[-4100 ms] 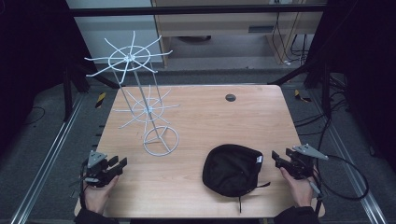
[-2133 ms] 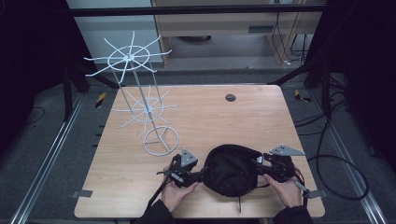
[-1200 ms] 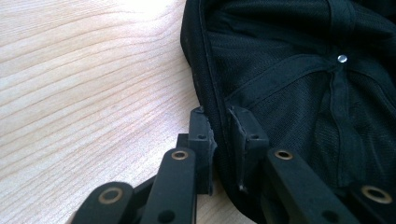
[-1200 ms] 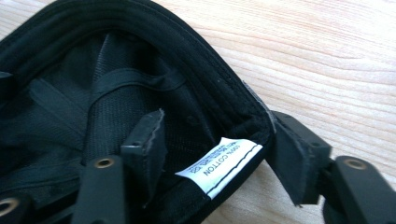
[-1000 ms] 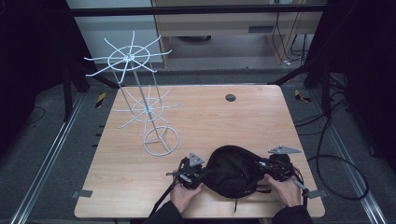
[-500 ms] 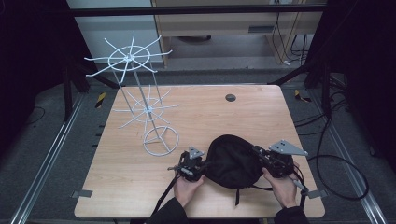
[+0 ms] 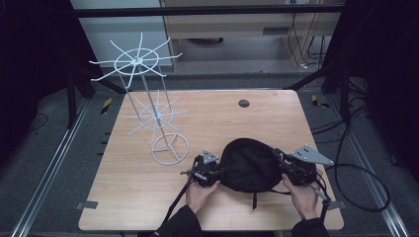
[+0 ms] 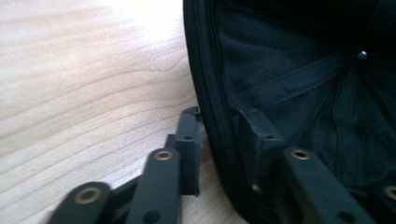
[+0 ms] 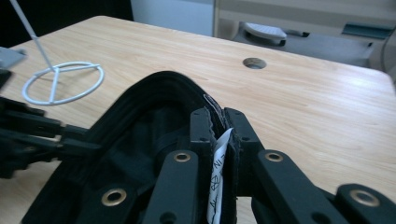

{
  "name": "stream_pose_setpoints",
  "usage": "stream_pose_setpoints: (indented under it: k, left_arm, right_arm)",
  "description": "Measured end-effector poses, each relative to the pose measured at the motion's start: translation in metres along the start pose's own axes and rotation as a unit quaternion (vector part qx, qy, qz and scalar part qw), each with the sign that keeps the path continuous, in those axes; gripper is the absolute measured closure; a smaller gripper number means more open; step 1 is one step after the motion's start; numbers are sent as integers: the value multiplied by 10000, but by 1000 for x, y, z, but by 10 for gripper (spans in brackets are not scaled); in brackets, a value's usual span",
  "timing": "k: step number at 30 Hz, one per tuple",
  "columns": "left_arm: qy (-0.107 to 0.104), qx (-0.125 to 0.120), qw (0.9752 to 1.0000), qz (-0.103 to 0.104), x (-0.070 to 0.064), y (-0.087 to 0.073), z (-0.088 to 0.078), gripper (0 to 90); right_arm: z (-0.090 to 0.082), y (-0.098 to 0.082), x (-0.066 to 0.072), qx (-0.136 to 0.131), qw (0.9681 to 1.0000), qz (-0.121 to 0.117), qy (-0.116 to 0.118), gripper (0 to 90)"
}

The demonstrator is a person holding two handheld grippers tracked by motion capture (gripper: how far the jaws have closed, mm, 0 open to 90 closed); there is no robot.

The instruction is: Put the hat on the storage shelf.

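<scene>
Work in hand: I am handling a black cap [image 7: 249, 165] at the near edge of the wooden table [image 7: 148, 197], most likely to hang it on the white wire rack [image 7: 148, 106].
Cap: it sits between my two grippers, opening turned up, so its lining and white label [image 9: 218, 163] show in the right gripper view.
Right gripper [image 9: 218, 122]: its jaws are pinched on the cap's rim and label; I hold that side firmly.
Left gripper [image 8: 219, 128]: its jaws have just been opening; they straddle the cap's edge, one outside and one inside, with a gap on the outer side, so I judge this side unclamped.
Done: the cap is reached, flipped open side up, and gripped on one side.
Left: re-seat my left grip, lift the cap clear, carry it to the rack well away on the far left, and settle it on an arm.
Rack: nothing hangs on it.
</scene>
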State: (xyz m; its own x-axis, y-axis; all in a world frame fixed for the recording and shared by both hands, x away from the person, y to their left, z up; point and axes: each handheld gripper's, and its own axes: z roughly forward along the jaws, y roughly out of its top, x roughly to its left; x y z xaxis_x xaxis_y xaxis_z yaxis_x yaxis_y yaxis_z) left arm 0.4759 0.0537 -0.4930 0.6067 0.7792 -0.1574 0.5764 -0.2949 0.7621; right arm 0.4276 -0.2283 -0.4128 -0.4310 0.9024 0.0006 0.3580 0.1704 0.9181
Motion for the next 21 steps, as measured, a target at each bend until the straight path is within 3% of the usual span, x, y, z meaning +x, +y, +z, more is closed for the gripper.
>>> stream_pose_setpoints:
  k: [3,5,8,11,14,16,17,21]
  left_arm:
    - [-51,48,9997,250,-4,-1,-8,635]
    - [-80,89,9995,306,-6,-3,-11,648]
    - [-75,133,9994,299,-7,-4,-11,701]
    - [-100,42,9999,122,-3,-2,-8,759]
    - [18,-107,9999,-86,5,2,-4,807]
    - [115,-149,9998,-91,7,4,-2,811]
    - [115,-149,9998,-91,7,4,-2,813]
    - [241,-255,9992,-203,12,6,4,814]
  right_arm:
    - [-1,0,0,-59,9999,-45,-122,829]
    - [-2,1,0,-85,9998,-104,-176,829]
    - [-2,2,2,-139,9996,-155,-164,829]
    - [-4,4,7,-252,9994,-227,-8,830]
    - [-6,9,14,-435,9977,-256,442,830]
    - [-5,10,18,-471,9962,-266,680,831]
    - [-5,10,18,-471,9962,-266,680,831]
    - [0,8,29,-440,9906,-204,1275,832]
